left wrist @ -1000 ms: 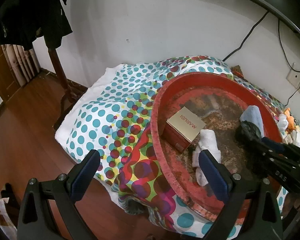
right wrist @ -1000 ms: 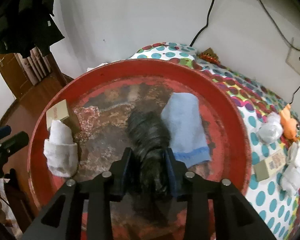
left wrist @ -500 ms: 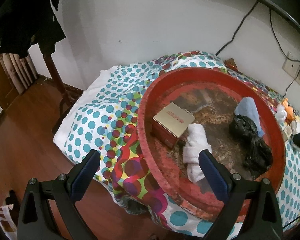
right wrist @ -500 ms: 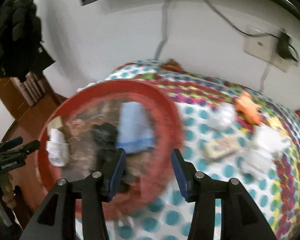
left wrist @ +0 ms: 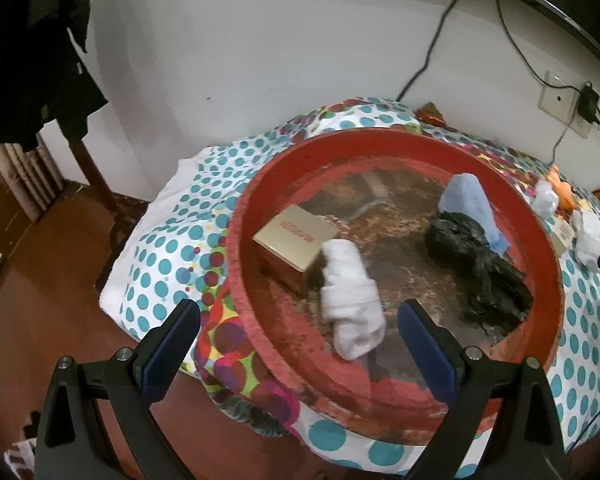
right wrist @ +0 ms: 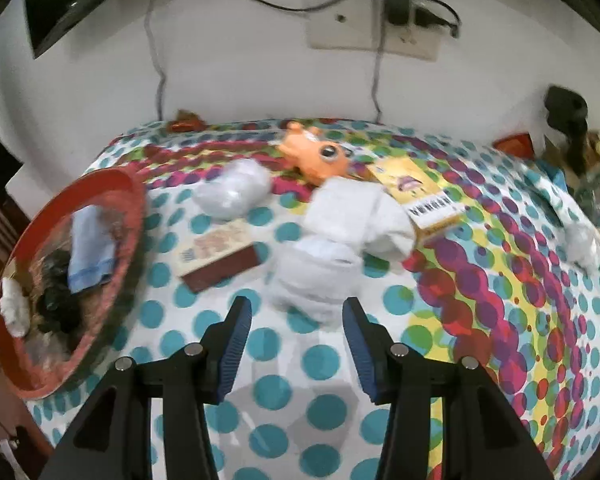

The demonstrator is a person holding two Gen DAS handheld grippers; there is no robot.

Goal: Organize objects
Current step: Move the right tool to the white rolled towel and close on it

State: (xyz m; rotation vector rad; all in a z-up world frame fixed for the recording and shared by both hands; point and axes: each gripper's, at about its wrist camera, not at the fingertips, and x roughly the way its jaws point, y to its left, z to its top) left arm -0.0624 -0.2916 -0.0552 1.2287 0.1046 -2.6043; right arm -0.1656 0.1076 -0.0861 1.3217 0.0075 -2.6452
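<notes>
Released from the black bag (left wrist: 476, 264), right tool (right wrist: 296, 344) hangs spread above white cloth (right wrist: 320, 276); left tool (left wrist: 300, 344) spread, empty.

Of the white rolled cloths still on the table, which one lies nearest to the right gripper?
The white roll directly ahead of the open right gripper, just beyond its fingertips. The other white bundles lie farther back, beside the orange toy.

Red tray (left wrist: 548, 264); black bag (left wrist: 476, 264); polka-dotted cloth (right wrist: 500, 280); orange toy (right wrist: 320, 152)
</notes>
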